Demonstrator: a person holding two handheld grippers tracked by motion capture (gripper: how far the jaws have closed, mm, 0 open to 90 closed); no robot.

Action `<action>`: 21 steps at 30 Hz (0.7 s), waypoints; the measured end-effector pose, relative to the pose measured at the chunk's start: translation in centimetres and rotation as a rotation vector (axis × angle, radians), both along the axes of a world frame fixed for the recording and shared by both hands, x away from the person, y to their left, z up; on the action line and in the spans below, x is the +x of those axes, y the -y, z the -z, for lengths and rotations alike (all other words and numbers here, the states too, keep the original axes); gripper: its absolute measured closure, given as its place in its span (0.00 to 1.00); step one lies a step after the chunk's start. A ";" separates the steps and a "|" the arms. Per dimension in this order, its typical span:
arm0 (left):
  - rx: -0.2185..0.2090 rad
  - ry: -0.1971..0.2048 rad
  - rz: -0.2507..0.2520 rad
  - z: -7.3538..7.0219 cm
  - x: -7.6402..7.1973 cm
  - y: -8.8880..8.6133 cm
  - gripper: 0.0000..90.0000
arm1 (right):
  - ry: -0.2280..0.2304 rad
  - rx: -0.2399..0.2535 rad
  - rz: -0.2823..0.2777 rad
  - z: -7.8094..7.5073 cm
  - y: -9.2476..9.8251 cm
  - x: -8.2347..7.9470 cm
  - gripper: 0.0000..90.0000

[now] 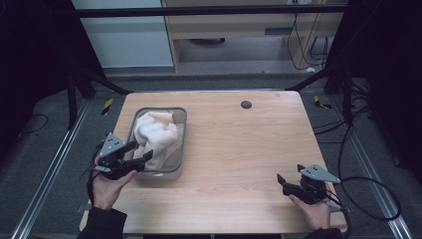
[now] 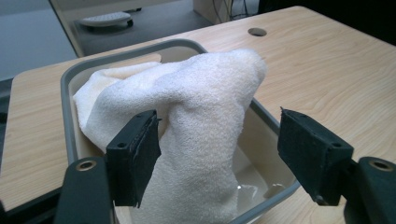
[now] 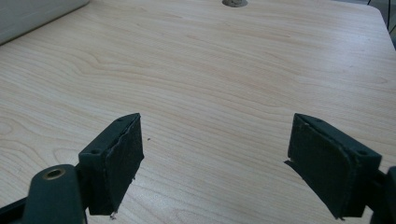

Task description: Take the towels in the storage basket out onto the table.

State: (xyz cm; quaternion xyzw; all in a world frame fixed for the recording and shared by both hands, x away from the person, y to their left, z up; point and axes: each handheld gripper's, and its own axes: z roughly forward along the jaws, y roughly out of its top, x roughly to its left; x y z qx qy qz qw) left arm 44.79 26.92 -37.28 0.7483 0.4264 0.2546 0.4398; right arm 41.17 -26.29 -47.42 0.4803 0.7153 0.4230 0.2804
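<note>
A crumpled white towel (image 1: 155,135) lies heaped in a grey plastic tub (image 1: 182,149) on the left half of the wooden table. My left gripper (image 1: 140,151) hangs over the tub's near left corner, open, its jaws set wide on either side of a raised fold of the towel (image 2: 205,121) without closing on it. The tub (image 2: 70,116) shows a little wet sheen at its bottom near the front wall. My right gripper (image 1: 284,183) stands open low over the bare table near the front right corner, nothing between its jaws (image 3: 215,163).
A round cable hole (image 1: 246,104) sits at the back middle of the table (image 1: 239,149); it also shows far ahead as a cable hole (image 3: 235,3). Black cables trail off the right edge. Dark frame legs and floor rails flank the table.
</note>
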 end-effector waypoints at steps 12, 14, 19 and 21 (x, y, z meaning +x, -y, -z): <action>0.068 -0.048 -0.027 1.0 1.4 0.9 0.30 | -0.001 -0.007 0.000 0.0 0.0 0.1 0.20; 0.072 -0.052 -0.028 1.1 1.5 1.0 0.30 | -0.002 -0.007 0.000 0.0 0.0 0.1 0.20; 0.092 -0.077 -0.040 2.1 2.1 1.2 0.30 | -0.007 -0.005 0.001 0.1 0.0 0.1 0.20; 0.107 -0.089 -0.043 2.5 2.3 1.2 0.30 | -0.010 -0.006 0.000 0.1 0.0 0.1 0.20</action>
